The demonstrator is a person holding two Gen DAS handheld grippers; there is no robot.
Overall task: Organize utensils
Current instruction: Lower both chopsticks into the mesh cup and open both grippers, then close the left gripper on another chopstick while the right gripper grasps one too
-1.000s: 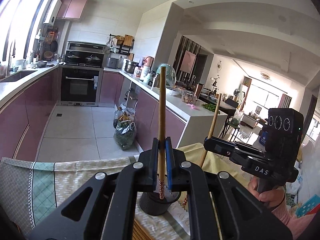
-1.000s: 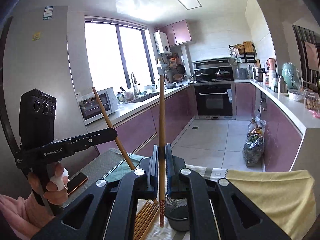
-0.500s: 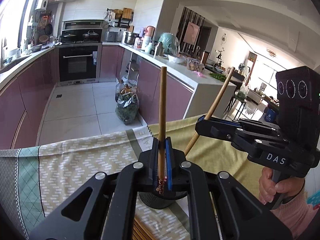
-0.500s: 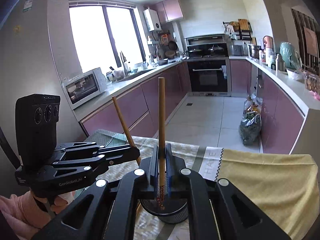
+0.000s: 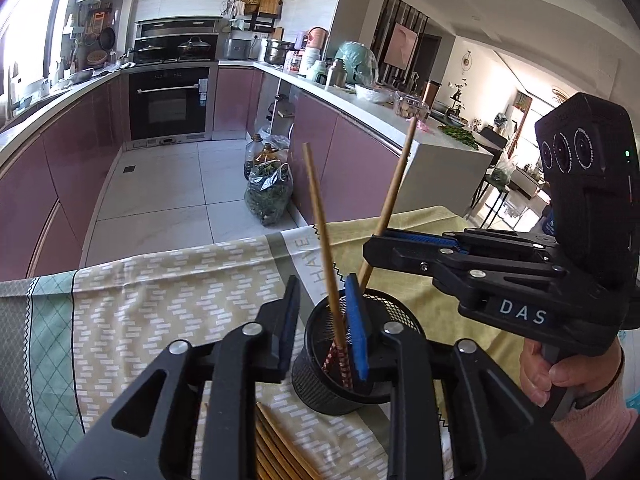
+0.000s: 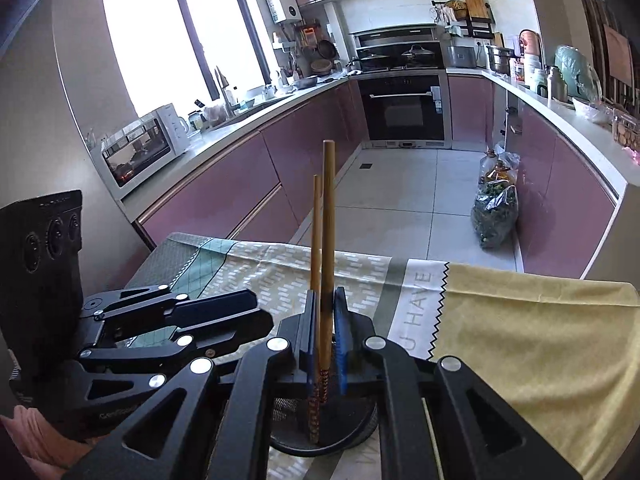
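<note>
Wooden chopsticks over black mesh cup, both grippers.
Left gripper (image 5: 324, 322) jaws just spread, its chopstick (image 5: 322, 236) loose, tip in cup (image 5: 352, 364); earlier pinched. Right gripper (image 6: 325, 332) jaws slightly parted around its chopstick (image 6: 328, 240), grip unclear. Spare chopsticks (image 5: 276, 452) lie beside on patterned cloth (image 5: 160, 304).

2 chopsticks (image 5: 322, 236) in 1 mesh cup (image 5: 320, 384), 2 tongs (image 5: 324, 324), 1 tablecloth (image 5: 160, 300)
</note>
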